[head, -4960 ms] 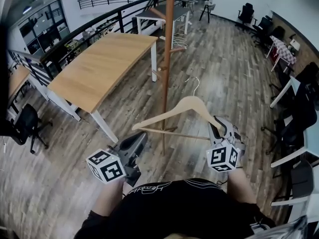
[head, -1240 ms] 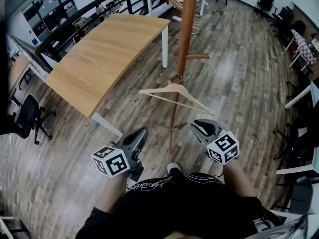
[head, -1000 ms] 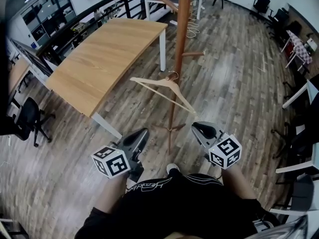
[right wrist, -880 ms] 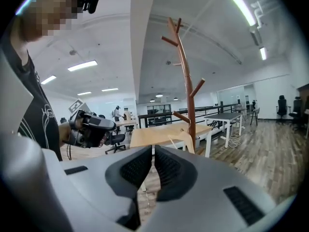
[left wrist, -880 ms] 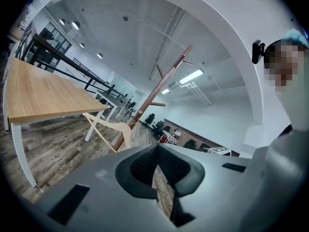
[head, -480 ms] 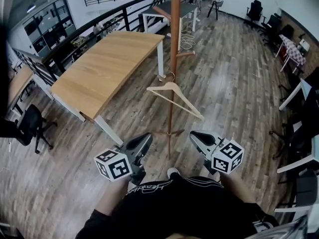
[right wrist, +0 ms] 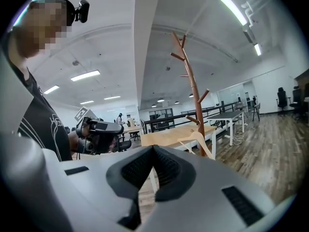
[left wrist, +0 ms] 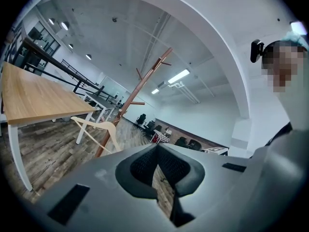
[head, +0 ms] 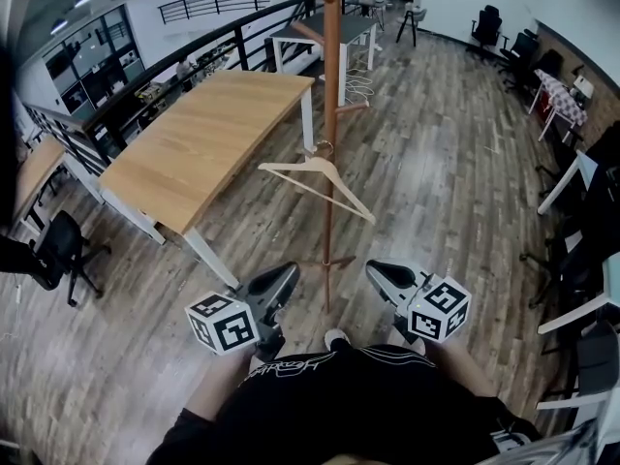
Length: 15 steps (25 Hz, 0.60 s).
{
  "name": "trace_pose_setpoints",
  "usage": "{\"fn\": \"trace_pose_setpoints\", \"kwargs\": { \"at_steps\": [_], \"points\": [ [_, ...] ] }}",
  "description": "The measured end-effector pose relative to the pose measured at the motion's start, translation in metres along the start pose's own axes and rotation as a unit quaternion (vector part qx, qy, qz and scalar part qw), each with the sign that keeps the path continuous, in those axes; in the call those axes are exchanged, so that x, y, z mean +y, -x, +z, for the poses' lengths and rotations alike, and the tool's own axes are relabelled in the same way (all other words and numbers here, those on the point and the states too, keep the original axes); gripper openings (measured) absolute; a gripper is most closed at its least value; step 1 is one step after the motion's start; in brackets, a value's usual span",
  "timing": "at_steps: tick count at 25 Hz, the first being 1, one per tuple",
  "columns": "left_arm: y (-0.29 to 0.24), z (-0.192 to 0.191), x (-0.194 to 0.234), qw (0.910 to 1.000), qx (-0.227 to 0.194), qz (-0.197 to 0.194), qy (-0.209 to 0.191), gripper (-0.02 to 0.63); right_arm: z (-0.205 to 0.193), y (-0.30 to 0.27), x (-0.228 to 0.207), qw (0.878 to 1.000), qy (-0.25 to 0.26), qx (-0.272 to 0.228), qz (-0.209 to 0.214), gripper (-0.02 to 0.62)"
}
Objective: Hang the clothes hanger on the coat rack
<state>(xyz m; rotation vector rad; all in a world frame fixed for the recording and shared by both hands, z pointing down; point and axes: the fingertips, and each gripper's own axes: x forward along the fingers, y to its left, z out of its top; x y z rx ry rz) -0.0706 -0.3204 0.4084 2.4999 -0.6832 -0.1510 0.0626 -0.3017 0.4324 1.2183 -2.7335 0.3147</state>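
Item count: one wooden hanger (head: 315,176), one coat rack (head: 331,85), two grippers.

Hanger position: its metal hook sits at a lower peg of the coat rack, against the pole. The body hangs tilted, with one arm reaching left toward the table and the other slanting down to the right. It crosses in front of the pole. Neither gripper touches it; both are well apart from it, low and close to the person's body.

Left gripper (head: 281,280): jaws clenched, tips meeting, nothing between them. Right gripper (head: 381,272): jaws clenched, tips meeting, nothing between them. The two grippers flank the foot of the rack, one on each side.

Surroundings: one large wooden table (head: 199,134) stands left of the rack, near the hanger's left arm but not touching it. One dark table (head: 325,29) stands behind the rack. A black railing (head: 194,51) runs along the far side of both tables. One black office chair (head: 53,245) stands at far left; several more line the right edge, too small to count. The floor is wood plank.
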Motion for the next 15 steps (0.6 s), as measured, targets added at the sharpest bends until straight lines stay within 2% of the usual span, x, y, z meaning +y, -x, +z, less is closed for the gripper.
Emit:
{"fn": "trace_pose_setpoints", "kwargs": {
  "at_steps": [15],
  "points": [
    [-0.005, -0.007, 0.016, 0.9998, 0.0, 0.006, 0.018, 0.008, -0.018, -0.003, -0.012, 1.0, 0.008, 0.019, -0.02, 0.04]
  ]
}}
